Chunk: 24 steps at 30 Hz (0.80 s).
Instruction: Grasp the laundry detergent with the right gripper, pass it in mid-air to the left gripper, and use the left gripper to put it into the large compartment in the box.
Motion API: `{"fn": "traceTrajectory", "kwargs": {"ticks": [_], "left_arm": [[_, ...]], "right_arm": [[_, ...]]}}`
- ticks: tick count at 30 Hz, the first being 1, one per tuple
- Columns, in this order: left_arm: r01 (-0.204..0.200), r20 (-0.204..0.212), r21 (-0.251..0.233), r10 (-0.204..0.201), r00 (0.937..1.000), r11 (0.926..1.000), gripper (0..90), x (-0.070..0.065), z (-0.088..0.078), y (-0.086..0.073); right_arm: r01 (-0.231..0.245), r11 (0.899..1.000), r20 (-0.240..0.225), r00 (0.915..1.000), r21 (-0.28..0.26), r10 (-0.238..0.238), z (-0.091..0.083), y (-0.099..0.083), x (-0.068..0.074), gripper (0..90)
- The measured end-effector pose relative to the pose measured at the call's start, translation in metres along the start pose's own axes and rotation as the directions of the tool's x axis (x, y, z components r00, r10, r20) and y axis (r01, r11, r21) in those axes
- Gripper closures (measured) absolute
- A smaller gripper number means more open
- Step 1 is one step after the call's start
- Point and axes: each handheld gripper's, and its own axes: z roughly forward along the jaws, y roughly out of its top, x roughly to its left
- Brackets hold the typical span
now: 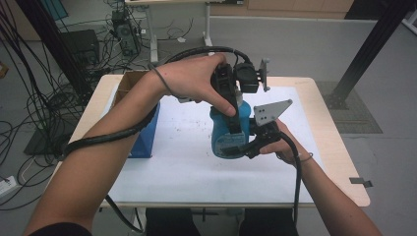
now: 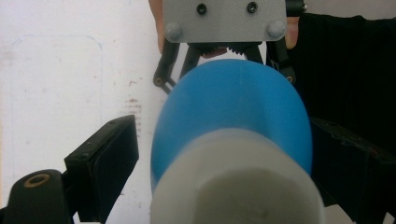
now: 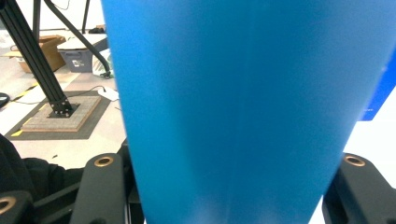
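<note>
blue bottle [image 1: 227, 140] | clamped in right hand-held gripper [image 1: 253, 142] | left hand-held gripper [image 2: 224, 158] spread wide around its white cap [image 2: 236, 186]

The high view is evenly lit from above and a little soft, with weak shadows on the white mat [image 1: 162, 162]. In the left gripper view the mat is overexposed and the white cap [image 2: 233, 186] is blurred. The blue bottle [image 3: 243, 107] is out of focus.
</note>
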Motion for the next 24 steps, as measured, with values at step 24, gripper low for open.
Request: {"fn": "traceTrajectory", "kwargs": {"ticks": [24], "left_arm": [[0.013,-0.006,-0.002,-0.013,0.9999,0.9999,12.1,0.0009,-0.0007,-0.0046]], "right_arm": [[-0.002,1.000,-0.005,1.0000,0.002,0.002,0.0012,-0.0005,-0.0007,39.7]]}}
